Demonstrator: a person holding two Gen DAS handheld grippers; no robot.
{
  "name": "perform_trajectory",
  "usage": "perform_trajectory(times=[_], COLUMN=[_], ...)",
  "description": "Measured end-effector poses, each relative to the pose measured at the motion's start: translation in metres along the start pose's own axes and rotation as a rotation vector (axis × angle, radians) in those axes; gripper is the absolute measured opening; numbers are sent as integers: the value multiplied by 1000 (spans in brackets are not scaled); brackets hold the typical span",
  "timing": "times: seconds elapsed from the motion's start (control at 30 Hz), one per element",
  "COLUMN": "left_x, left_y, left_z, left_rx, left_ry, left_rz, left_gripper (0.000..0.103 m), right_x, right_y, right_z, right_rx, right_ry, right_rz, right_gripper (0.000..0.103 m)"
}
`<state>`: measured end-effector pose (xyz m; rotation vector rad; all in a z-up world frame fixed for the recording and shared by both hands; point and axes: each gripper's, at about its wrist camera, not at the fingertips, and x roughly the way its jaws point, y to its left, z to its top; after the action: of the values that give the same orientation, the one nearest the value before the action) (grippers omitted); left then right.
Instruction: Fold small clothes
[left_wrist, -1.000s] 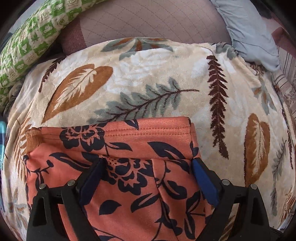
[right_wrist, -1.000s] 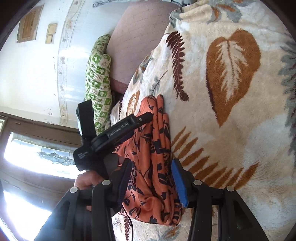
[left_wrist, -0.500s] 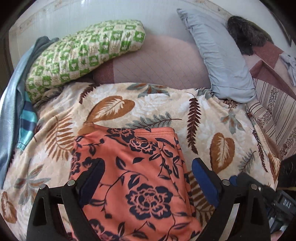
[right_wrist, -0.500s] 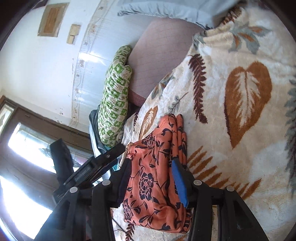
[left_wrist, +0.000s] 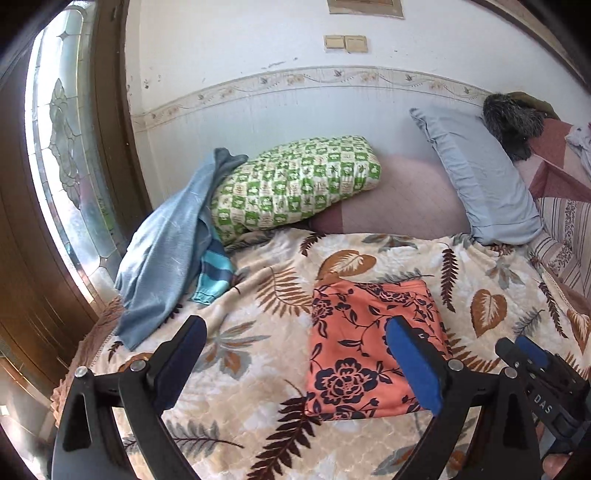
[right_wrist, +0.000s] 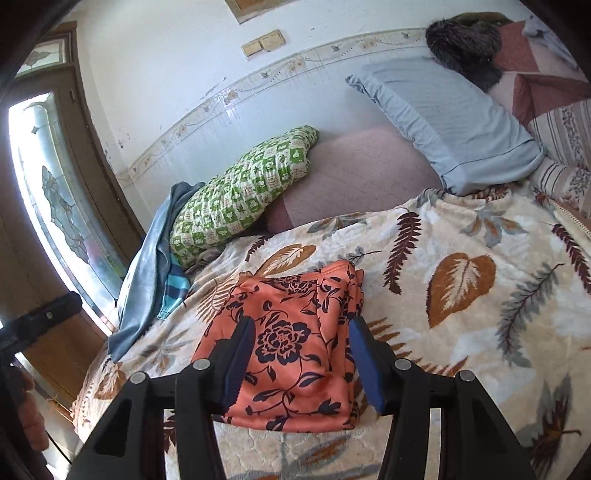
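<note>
A folded orange garment with dark flowers (left_wrist: 354, 350) (right_wrist: 295, 332) lies flat on the leaf-print blanket (left_wrist: 258, 369) (right_wrist: 461, 332). My left gripper (left_wrist: 295, 350) hangs wide open above the blanket. Its right finger stands in front of the garment's right part and its left finger is over bare blanket; nothing is between the pads. My right gripper (right_wrist: 301, 356) hovers at the garment's near end with its jaws opening. The garment shows between the fingers, but the pads do not press on it. In the left wrist view my right gripper (left_wrist: 517, 349) shows at the lower right.
A green checked pillow (left_wrist: 295, 181) and a grey-blue pillow (left_wrist: 480, 173) lean at the wall. Blue clothes (left_wrist: 166, 258), one of them striped, lie heaped at the blanket's left edge by a glazed wooden door (left_wrist: 55, 147). A dark furry thing (left_wrist: 513, 118) sits at the far right.
Both grippers have pulled back and risen from the garment, which now lies free on the blanket. The left swung leftward; the right rolled upright and its jaws widened.
</note>
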<state>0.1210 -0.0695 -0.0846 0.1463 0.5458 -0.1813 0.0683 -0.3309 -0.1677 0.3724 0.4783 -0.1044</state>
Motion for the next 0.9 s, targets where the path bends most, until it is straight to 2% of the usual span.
perform_trajectory(times=[0.17, 0.37, 0.63, 0.9], left_x=[-37, -70, -89, -100], left_y=[17, 37, 69, 95], left_z=[1, 1, -7, -19], left_rx=[18, -11, -64, -95], left_ry=[-85, -135, -124, -118], left_rz=[45, 62, 78, 111], left_gripper=[99, 102, 102, 102], right_x=[-41, -90, -131, -144], right_y=[30, 75, 131, 161], right_z=[-4, 14, 22, 12], right_rx=[-47, -144, -216, -267], right_ry=[10, -74, -123, -124], right_rz=[-65, -87, -70, -56], right_gripper=[59, 59, 60, 62])
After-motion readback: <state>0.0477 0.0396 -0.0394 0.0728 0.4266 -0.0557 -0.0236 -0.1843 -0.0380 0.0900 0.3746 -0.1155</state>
